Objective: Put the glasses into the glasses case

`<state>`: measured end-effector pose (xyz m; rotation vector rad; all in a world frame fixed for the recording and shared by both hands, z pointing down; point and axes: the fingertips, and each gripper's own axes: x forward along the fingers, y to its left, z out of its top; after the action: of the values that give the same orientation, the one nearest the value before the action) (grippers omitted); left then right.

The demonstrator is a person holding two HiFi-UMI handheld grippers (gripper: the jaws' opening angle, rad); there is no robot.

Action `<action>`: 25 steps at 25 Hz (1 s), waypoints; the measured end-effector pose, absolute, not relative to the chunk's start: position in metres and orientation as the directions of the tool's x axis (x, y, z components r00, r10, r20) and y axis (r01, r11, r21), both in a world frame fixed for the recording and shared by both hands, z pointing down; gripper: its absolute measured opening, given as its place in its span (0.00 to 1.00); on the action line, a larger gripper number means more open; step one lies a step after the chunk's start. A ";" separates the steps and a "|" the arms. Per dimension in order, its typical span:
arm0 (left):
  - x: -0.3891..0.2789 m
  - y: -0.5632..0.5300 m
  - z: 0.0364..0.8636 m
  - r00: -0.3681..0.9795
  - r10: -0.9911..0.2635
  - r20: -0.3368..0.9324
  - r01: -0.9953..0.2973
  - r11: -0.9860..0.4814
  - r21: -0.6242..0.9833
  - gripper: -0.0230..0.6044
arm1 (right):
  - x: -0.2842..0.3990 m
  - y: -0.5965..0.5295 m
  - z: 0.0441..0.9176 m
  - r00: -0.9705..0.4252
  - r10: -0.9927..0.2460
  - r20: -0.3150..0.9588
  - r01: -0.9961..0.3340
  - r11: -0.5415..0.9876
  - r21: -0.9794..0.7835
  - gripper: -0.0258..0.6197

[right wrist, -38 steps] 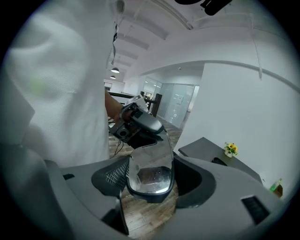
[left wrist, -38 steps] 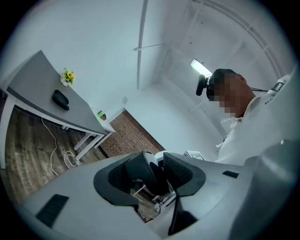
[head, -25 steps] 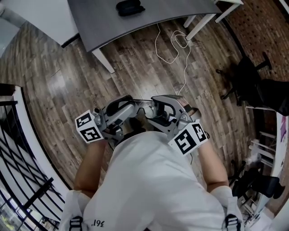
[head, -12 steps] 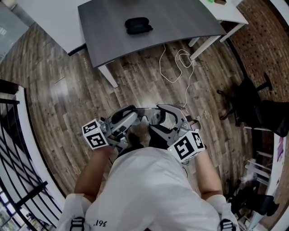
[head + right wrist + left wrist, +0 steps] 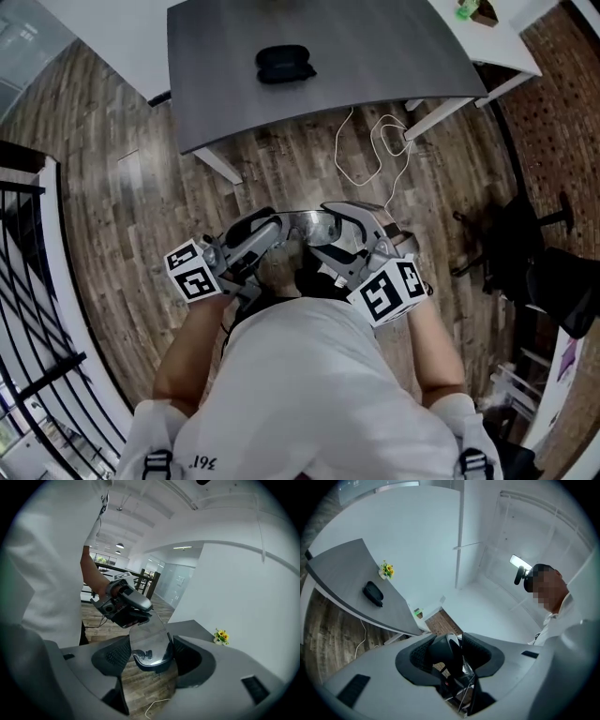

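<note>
The person stands on the wooden floor (image 5: 122, 178), a little back from the grey counter (image 5: 375, 56), with both tools drawn in close to the chest. The glasses (image 5: 306, 223) hang between the tools, well short of the counter's near edge and above the floor, not over the top.

The left tool (image 5: 265, 236) pinches one end of the glasses: its own view shows a dark lens and the folded wire temple pressed between the ribbed pads. The right tool (image 5: 330, 242) pinches the other end, with a clear lens standing upright between its pads, the frame's lower rim caught there.

The black glasses case (image 5: 283, 63) lies closed on the counter, near the middle of the top and well apart from the glasses. A small pot of yellow flowers (image 5: 386, 570) stands on the counter beyond the case, by the far edge. A white cable (image 5: 375, 150) trails on the floor just under the counter's near right corner.
</note>
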<state>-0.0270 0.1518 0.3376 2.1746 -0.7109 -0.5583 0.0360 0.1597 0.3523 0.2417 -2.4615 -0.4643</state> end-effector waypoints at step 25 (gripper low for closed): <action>-0.063 -0.005 0.358 0.668 -0.734 -0.118 -0.367 -0.464 0.806 0.30 | 0.019 -0.002 0.366 -0.792 -0.262 0.552 -0.029 0.918 0.395 0.47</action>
<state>-0.0628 -0.0049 0.3581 2.0876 -0.8477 -0.5892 0.0193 -0.0023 0.3664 0.2065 -2.4475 -0.4920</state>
